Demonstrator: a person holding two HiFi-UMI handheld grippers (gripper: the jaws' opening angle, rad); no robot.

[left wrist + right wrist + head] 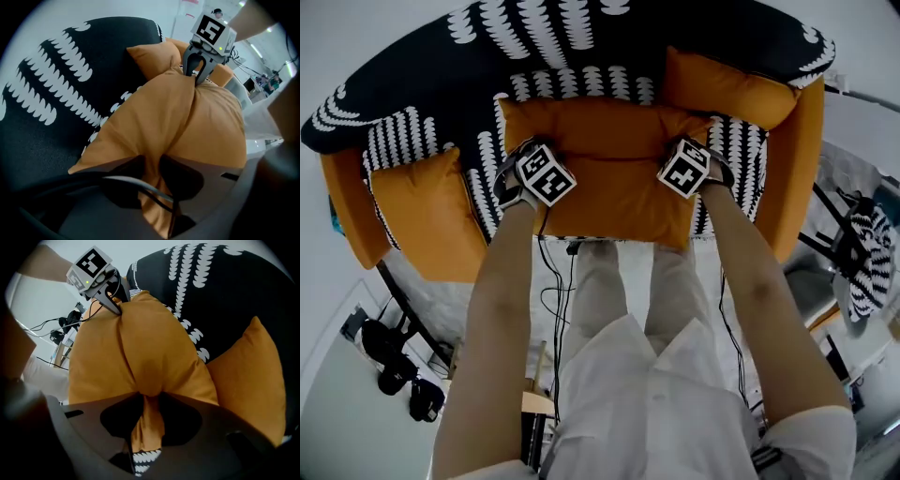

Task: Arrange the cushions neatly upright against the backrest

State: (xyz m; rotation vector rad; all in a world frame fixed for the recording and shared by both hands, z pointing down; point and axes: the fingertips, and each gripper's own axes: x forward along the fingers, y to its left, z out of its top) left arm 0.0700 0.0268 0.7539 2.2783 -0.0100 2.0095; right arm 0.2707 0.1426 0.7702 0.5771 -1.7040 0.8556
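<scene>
Cushion (609, 178) fabric is clenched in the left hand-held gripper (151, 168) and right hand-held gripper (147, 411), a two-point hold likely meant to stand it squarely against the backrest (553, 37) beyond them.

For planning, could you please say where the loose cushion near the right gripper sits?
In the head view, the cushion sits upper right, in the corner between backrest and right armrest, beside the held cushion.
</scene>
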